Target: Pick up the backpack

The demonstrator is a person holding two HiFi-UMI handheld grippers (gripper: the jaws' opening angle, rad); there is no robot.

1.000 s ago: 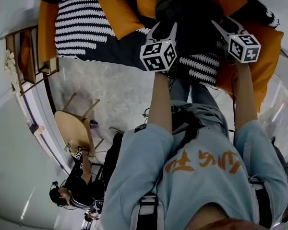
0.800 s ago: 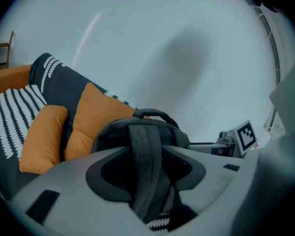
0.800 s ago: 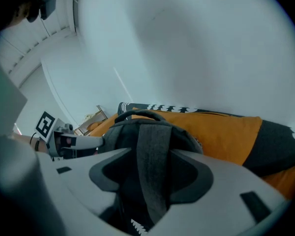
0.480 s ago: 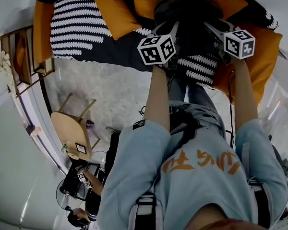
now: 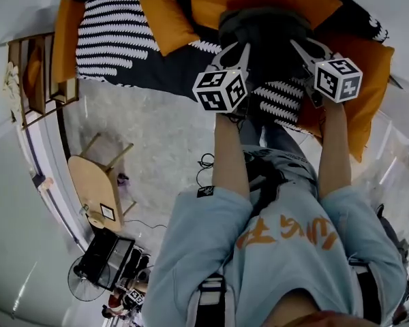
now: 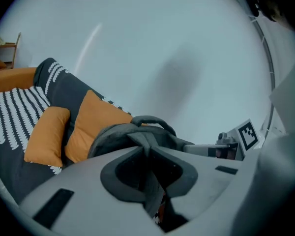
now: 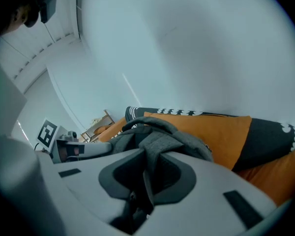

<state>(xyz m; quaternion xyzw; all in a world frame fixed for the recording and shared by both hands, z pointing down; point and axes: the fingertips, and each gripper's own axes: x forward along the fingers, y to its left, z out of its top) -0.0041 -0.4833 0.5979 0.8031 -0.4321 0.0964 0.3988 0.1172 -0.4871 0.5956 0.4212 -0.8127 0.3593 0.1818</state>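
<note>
Left gripper [image 6: 148,149] and right gripper [image 7: 155,154] have both just closed from wide to narrow. Each now pinches a fold of grey fabric at the top of the backpack [image 5: 262,26]. A second ago the jaws stood open on either side of it.

In the left gripper view the fold fills the gap between the pads, with the carry loop just beyond. The right gripper view shows the same, with bunched cloth clamped between the pads.

The backpack sits on the sofa [image 5: 123,39], toward the seat's front edge, between an orange cushion [image 5: 167,16] and the orange arm end.

Judgement: the grasp is made on both sides and the lift is at its start. No view shows whether the base has cleared the seat. A thin fabric pinch may slip under load, so an even rise is advisable.
</note>
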